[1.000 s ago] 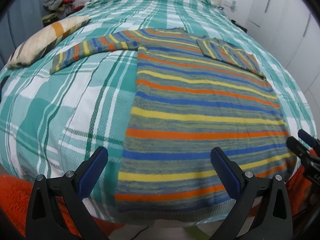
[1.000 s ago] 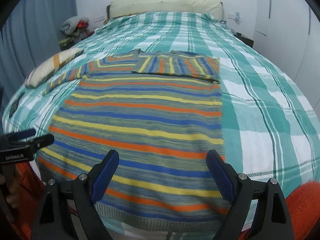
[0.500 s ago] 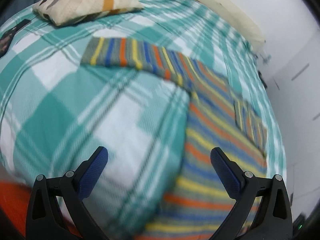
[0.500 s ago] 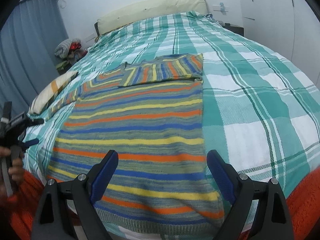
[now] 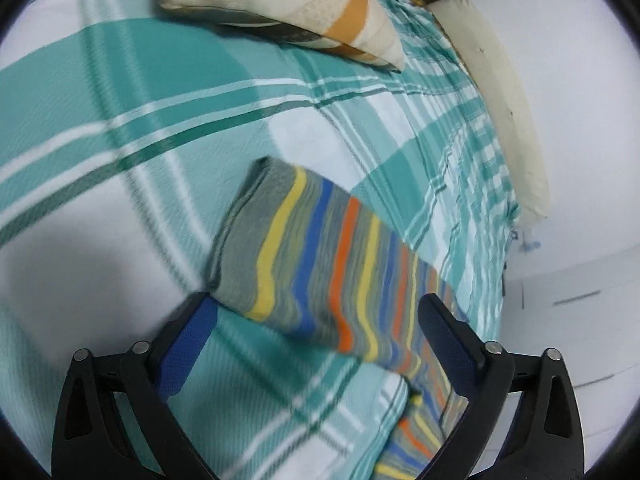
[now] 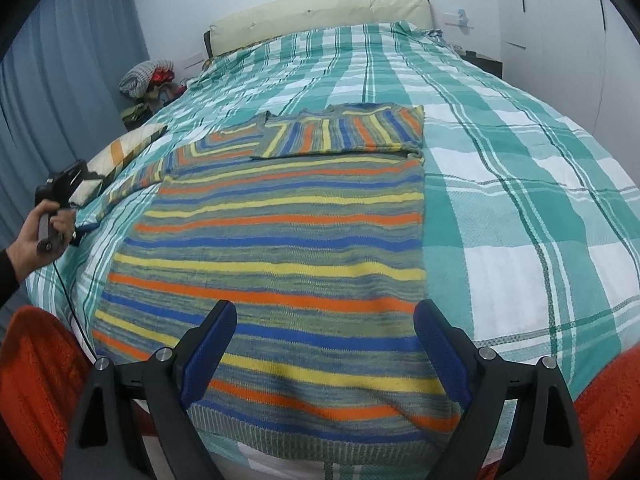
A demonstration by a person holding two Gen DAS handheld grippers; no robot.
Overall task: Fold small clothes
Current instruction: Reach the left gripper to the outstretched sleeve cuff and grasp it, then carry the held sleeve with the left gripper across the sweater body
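- On the bed [image 6: 520, 184], over a teal-and-white checked cover, the striped sweater [image 6: 280, 248] lies flat with its hem at the near edge.
- Done so far, judging by the lay: one sleeve [image 6: 340, 134] is already folded across the chest, on the side away from the pillow.
- Left to do: the other sleeve [image 5: 320, 264] lies stretched out toward the pillow [image 5: 288, 4], and the body is not yet folded at all, so the task looks early.
- The left tool [image 5: 316, 340] is over that outstretched sleeve near its cuff; its jaws have just been closing a little, yet stand apart with the cloth under the gap and no pad pressing it.
- The right tool [image 6: 324, 344] hovers above the hem, jaws wide apart, holding nothing.
- A hand [image 6: 36, 240] at the bedside carries the left tool in the right wrist view.
- No brand, label or readable writing shows on the sweater or bedding.
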